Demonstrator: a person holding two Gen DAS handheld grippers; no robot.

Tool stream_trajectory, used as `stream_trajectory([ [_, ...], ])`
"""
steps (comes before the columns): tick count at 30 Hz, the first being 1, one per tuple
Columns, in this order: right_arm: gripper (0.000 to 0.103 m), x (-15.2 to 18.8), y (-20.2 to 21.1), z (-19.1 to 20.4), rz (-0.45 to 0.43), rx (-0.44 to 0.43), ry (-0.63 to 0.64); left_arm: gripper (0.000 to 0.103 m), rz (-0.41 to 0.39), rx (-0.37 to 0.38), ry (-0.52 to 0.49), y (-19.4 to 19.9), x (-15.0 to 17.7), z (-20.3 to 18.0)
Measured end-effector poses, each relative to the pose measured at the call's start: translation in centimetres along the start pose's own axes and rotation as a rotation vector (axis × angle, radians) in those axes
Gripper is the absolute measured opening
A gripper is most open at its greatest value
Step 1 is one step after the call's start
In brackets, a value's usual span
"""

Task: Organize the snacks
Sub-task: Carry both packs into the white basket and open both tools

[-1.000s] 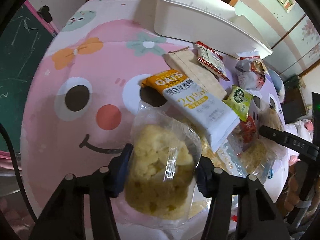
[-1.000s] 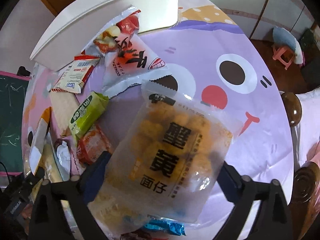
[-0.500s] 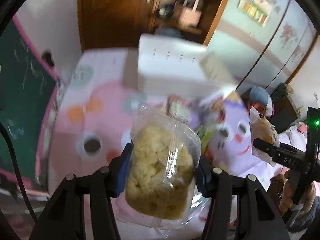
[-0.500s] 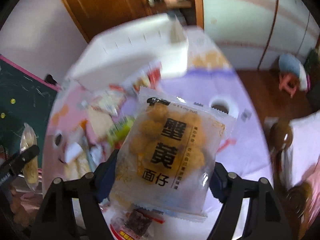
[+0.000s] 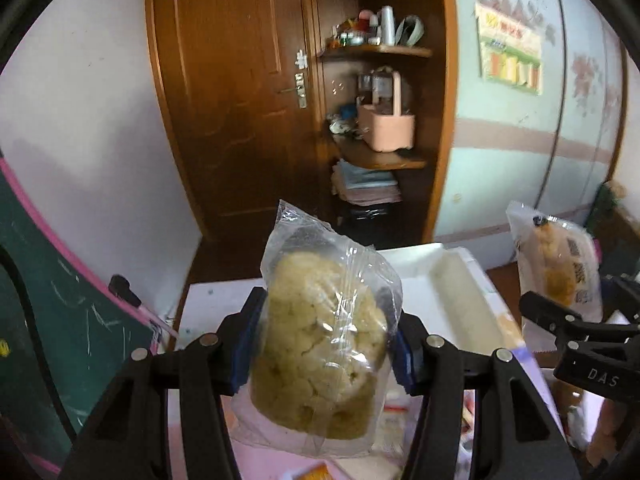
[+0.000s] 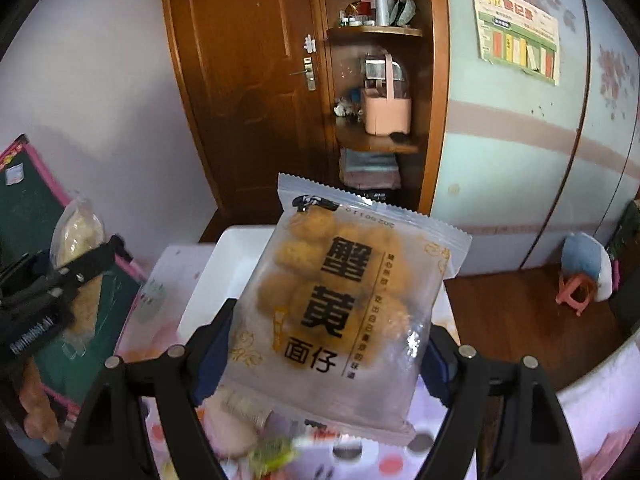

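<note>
Left gripper (image 5: 324, 344): fingers closed on a clear bag (image 5: 320, 340) of pale puffed snack, held upright between the pads. Right gripper (image 6: 324, 344): fingers closed on a printed pack (image 6: 340, 304) of orange snack, gripped at its side edges and tilted. Both items are raised above the surface (image 6: 436, 456), with the white bin (image 5: 448, 280) just beyond the fingertips in each view. The bin interior, as far as visible, appears to hold nothing. Below the right fingers lie blurred loose packets (image 6: 272, 452); their number cannot be told. Judged progress: early, with two snacks lifted but not yet deposited and more remaining on the surface.
</note>
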State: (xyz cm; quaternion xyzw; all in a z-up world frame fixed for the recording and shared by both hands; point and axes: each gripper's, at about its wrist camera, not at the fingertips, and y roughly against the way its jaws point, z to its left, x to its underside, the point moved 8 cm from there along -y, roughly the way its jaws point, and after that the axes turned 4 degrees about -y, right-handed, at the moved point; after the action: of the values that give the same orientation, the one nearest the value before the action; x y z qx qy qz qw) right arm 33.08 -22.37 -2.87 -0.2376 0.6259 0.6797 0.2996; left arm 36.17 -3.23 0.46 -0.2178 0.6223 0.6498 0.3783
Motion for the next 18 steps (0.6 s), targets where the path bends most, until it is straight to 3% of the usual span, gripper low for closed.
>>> stream_trajectory([
  [3,0.081,-0.2,-5.0,0.5,0.057,0.014,0.008,0.054,0.043,-0.010,-0.020,-4.5,-0.2,-0.9],
  [7,0.082,1.1,-10.9,0.1,0.150,0.056,0.014,0.057,0.132,0.014,-0.048,-10.3,2.0,-3.0],
  [9,0.083,2.2,-13.3,-0.2,0.203,0.066,0.015,0.085,0.186,0.065,-0.027,-12.9,3.0,-3.4],
  [10,0.083,2.7,-14.4,-0.4,0.229,0.075,0.010,0.092,0.197,0.080,-0.014,-13.6,3.2,-3.4],
  [11,0.084,2.9,-15.0,-0.4,0.235,0.074,0.006,0.097,0.207,0.095,-0.001,-14.2,3.4,-3.4],
  [13,0.085,3.1,-15.4,-0.2,0.198,0.079,0.029,0.098,0.239,0.122,0.048,-15.6,3.8,-3.2],
  [16,0.103,3.2,-15.2,0.1,0.171,0.089,0.078,0.100,0.247,0.154,0.113,-16.0,4.1,-2.7],
  [18,0.103,3.0,-14.5,0.0,0.151,0.078,0.080,0.100,0.227,0.155,0.132,-15.4,4.1,-2.2],
])
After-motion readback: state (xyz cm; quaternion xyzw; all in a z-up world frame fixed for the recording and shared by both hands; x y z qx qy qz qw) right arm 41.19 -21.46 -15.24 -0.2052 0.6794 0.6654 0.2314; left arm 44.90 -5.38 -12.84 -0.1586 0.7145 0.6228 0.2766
